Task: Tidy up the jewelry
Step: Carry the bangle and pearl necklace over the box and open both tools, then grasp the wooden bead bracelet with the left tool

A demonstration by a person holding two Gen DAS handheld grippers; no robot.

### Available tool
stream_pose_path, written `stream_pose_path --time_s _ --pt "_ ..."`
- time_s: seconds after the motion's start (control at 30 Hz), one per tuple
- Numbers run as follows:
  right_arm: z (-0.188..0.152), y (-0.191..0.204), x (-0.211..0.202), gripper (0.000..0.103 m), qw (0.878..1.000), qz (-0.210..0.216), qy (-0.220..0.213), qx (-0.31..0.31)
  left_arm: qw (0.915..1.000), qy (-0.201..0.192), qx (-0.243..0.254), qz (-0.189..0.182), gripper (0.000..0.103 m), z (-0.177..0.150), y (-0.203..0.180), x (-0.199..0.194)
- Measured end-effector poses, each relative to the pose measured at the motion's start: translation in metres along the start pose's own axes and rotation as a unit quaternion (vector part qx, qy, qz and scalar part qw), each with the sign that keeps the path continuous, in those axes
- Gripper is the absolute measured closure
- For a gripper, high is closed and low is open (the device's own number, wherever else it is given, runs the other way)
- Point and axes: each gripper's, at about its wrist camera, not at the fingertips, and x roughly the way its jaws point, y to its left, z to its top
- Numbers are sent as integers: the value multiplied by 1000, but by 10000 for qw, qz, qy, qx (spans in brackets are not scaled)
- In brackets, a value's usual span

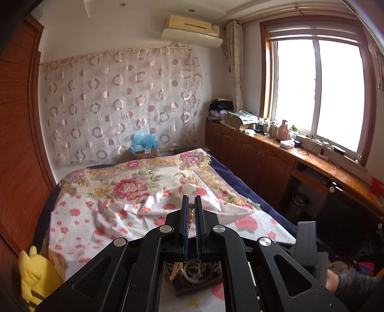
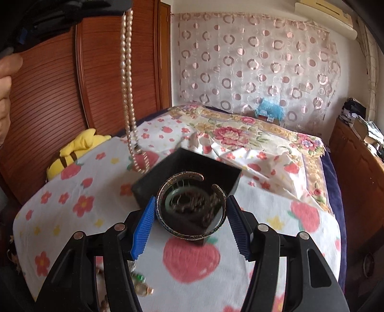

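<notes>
A: Saw from the left wrist only a few beads of the pearl necklace (image 1: 190, 216), pinched between the nearly closed blue pads of the left gripper (image 1: 191, 200). Caught the black jewelry box (image 1: 196, 276) low down behind the linkage, mostly blocked.

B: Got far more from the right wrist. Showed the whole doubled pearl strand (image 2: 128, 84) hanging from the left gripper (image 2: 60, 14) at top left, its lower end dangling just beside the box's left corner. Found the right gripper (image 2: 191, 199) spread wide yet clamped on a silver cuff bangle (image 2: 168, 223), held above the open box (image 2: 192, 160) on the strawberry-print sheet (image 2: 72, 216).

A: Anything inside?

B: Made out a green ring and tangled chain through the cuff, blurred. Spotted loose trinkets (image 2: 141, 285) on the sheet near the bed's near edge, half hidden behind the left finger.

A: Around it, noted a yellow plush (image 1: 36, 271) at the bed's left edge and an air conditioner (image 1: 192, 24) on the wall.

B: Writing?

A: Noticed engraving inside the cuff, too blurred to read.
</notes>
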Motion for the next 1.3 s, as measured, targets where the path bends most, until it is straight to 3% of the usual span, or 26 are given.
stream_pose_path --time_s 0.17,0.4,0.7,0.83,0.93,1.13,1.3 --pt "6 -6 29 41 9999 102 138 -23 9999 106 -19 11 99 1 4 25" --pt "0 -11 59 41 9994 89 326 -11 9982 590 -84 70 99 -28 12 70" --pt "-4 -12 40 40 9999 -26 138 39 9953 959 -3 126 99 -52 10 93" --pt "-19 -10 17 40 9999 19 74 154 9944 1041 60 143 95 -66 7 87" --pt "-35 -3 3 40 9997 40 142 197 9939 1096 61 104 82 -81 6 77" --pt "-63 14 -11 40 9993 70 308 204 9920 1263 50 20 82 -122 0 50" --pt "-83 28 -11 49 9982 195 510 232 9887 1495 55 -14 82 -158 -6 33"
